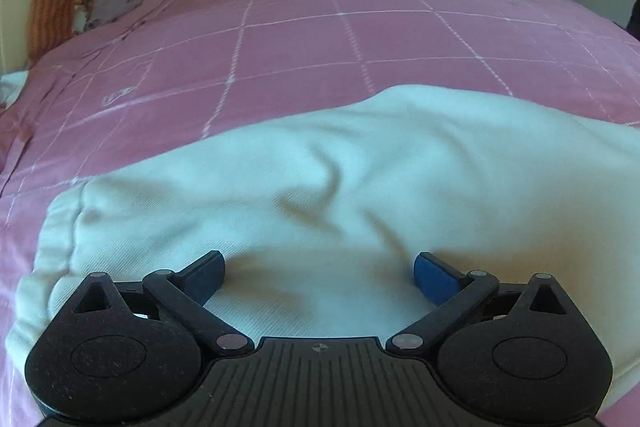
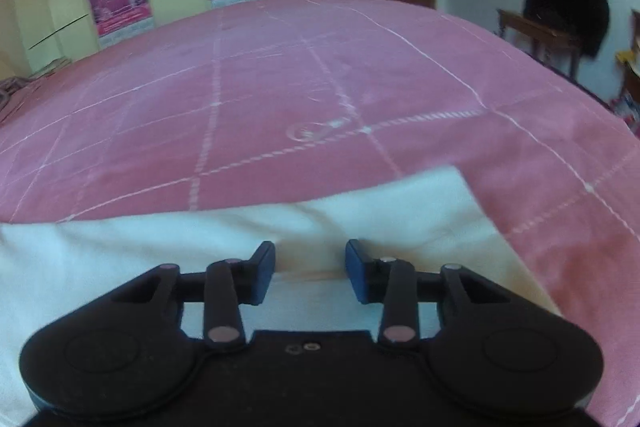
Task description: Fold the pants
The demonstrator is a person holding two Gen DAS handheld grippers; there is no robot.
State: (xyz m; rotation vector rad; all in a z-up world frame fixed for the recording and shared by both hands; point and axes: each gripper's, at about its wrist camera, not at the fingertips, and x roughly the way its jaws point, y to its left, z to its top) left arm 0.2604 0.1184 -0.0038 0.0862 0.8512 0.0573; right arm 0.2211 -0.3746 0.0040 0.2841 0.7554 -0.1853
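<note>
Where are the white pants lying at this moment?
The white pants lie on the pink bedspread, directly under both open tongs, at the bed's near edge in both views.

Bed with pink grid-lined cover, white pants lying wrinkled on its near side

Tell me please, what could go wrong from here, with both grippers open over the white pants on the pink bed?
The left gripper is open wide over a wrinkled part of the white pants; closing there may pinch a crease or only the top layer. The right gripper is open less wide near the pants' end, so it may catch the pink bedspread too.
</note>
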